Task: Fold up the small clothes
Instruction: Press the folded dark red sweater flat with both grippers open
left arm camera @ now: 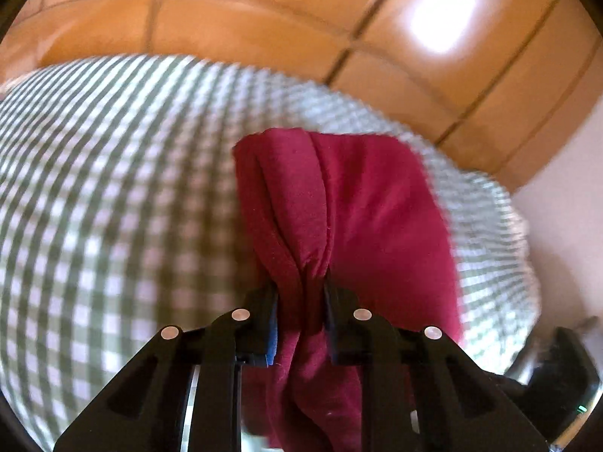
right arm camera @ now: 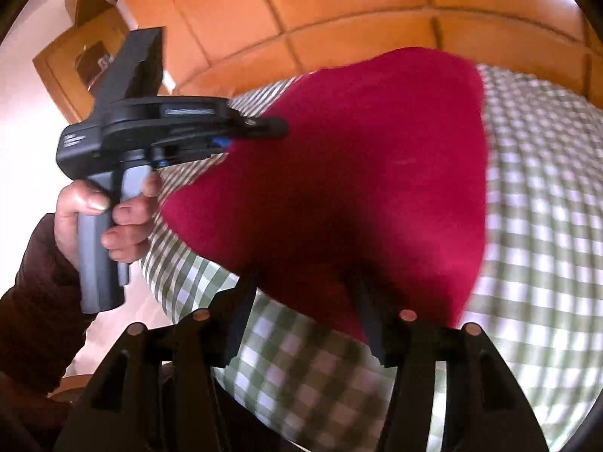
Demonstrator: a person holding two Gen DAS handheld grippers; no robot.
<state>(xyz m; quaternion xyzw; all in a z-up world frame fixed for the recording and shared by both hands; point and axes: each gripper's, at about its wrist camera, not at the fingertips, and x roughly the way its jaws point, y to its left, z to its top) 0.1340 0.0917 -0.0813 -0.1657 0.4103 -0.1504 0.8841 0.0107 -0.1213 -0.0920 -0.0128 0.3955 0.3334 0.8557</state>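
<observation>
Both wrist views look steeply down, close over the checked cloth point(left arm camera: 113, 188); both share the red garment point(right arm camera: 358, 150).

Red cloth on green-and-white checks

The garment point(left arm camera: 361, 203) is deep crimson; the tablecloth point(left arm camera: 113, 188) beneath has a green-and-white gingham check; the floor tiles point(left arm camera: 241, 30) are orange-brown with dark grout; the left gripper point(right arm camera: 264, 128) is black with a grey handle.
</observation>
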